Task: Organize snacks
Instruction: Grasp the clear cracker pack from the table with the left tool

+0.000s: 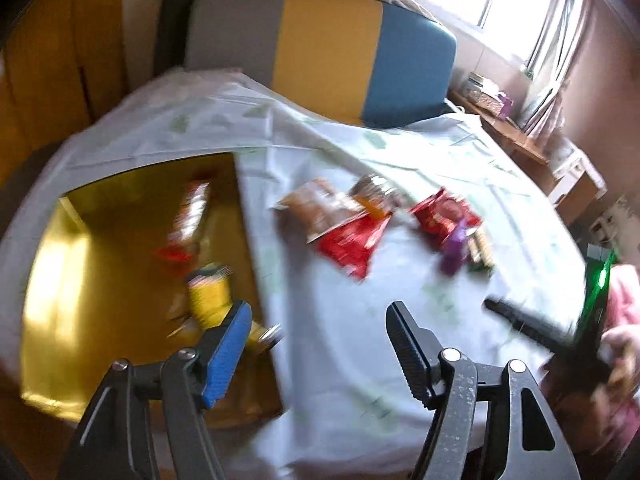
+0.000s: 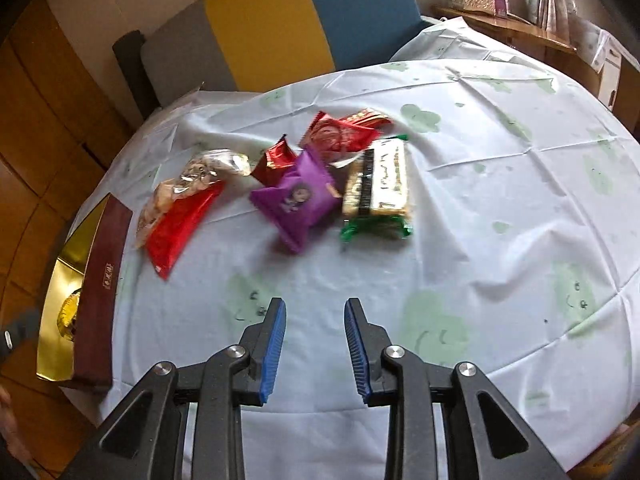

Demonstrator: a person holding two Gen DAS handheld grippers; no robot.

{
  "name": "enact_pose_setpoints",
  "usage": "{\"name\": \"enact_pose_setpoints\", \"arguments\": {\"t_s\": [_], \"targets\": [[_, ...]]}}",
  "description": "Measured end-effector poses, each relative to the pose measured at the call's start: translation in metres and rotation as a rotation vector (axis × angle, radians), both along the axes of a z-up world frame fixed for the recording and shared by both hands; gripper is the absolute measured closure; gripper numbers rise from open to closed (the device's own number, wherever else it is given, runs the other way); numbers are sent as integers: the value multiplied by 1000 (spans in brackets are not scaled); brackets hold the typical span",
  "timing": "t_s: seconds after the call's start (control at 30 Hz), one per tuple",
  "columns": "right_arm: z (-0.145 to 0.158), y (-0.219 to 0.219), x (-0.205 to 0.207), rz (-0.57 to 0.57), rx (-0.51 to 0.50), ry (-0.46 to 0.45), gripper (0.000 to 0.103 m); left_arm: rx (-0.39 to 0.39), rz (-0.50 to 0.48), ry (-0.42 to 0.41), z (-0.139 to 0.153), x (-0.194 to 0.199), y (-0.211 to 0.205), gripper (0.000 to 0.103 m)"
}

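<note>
- Round table (image 2: 460, 240) under a pale cloth with faint green prints; behind it, at 12 o'clock, a chair back (image 2: 256, 28) in grey, yellow and blue panels.
- Gold-lined box (image 1: 100, 280), at 9 o'clock on the table in the left wrist view, already holds a few packets, among them a yellow packet (image 1: 210, 296) near its right wall; that view is motion-blurred, so labels cannot be read.
- Loose snacks lie clustered near the table's centre, touching or overlapping: purple packet (image 2: 298, 200), cream-and-green bar (image 2: 378, 188), red pouch (image 2: 180, 228) with a clear bag of pale pieces (image 2: 188, 184) lying across its top, and red foil wrappers (image 2: 340, 132) at 12 o'clock of the group.
- Left gripper (image 1: 320, 340): jaws spread wide, nothing between them, poised above the box's right edge.
- Right gripper (image 2: 316, 336): jaws parted, empty, above bare cloth at 6 o'clock of the cluster, pointing toward the purple packet.
- Handling, as judgement: all packets look light, air-puffed and crinkly; the film is probably slippery and contents may crush.
- Best hold, as judgement: pinch a flat crimped end seal, such as the purple packet's near corner, rather than the pillowed middle; the bar looks stiffer and should tolerate a grip across its narrow width.
</note>
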State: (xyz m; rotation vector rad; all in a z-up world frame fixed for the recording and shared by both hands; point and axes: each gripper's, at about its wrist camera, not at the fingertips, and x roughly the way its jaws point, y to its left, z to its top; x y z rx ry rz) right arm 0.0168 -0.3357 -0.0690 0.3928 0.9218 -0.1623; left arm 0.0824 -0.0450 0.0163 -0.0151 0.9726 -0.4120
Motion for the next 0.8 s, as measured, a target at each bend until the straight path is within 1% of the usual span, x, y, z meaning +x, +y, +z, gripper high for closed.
{"name": "enact_pose_setpoints", "arguments": {"t_s": [0.07,0.1,0.13,0.2,0.23,0.27,0.33,0.4,0.47,0.57,0.6,0.67,0.8], "targets": [[-1,-1,-2,9,-7,-8,72,2,7,35,3,23,-18,33],[-3,-1,-3,20,-8,-14,72,4,12,40,5,31,-26,32],[-3,-1,-4,35,-7,-22,71,3,7,48,6,42,-35,29],[-3,1,-3,61,-9,-33,68,22,30,82,5,65,-52,25],[-2,1,-5,70,-12,-36,68,28,29,101,4,75,-59,16],[-3,4,-5,81,-15,-40,68,18,34,126,0,85,-63,12],[-4,6,-6,102,-13,-46,67,-11,76,198,-7,105,-68,11],[-7,6,-8,110,-3,-45,67,-12,91,248,-16,124,-75,10],[-9,5,-8,116,14,-47,66,19,137,260,-23,137,-77,10],[-12,3,-8,118,26,-45,66,80,161,276,-36,150,-81,10],[-13,3,-8,119,34,-47,66,88,163,291,-40,153,-82,10],[-15,2,-8,122,32,-46,66,93,175,323,-49,160,-82,10],[-18,0,-8,123,46,-43,66,77,237,350,-61,173,-75,10]]}}
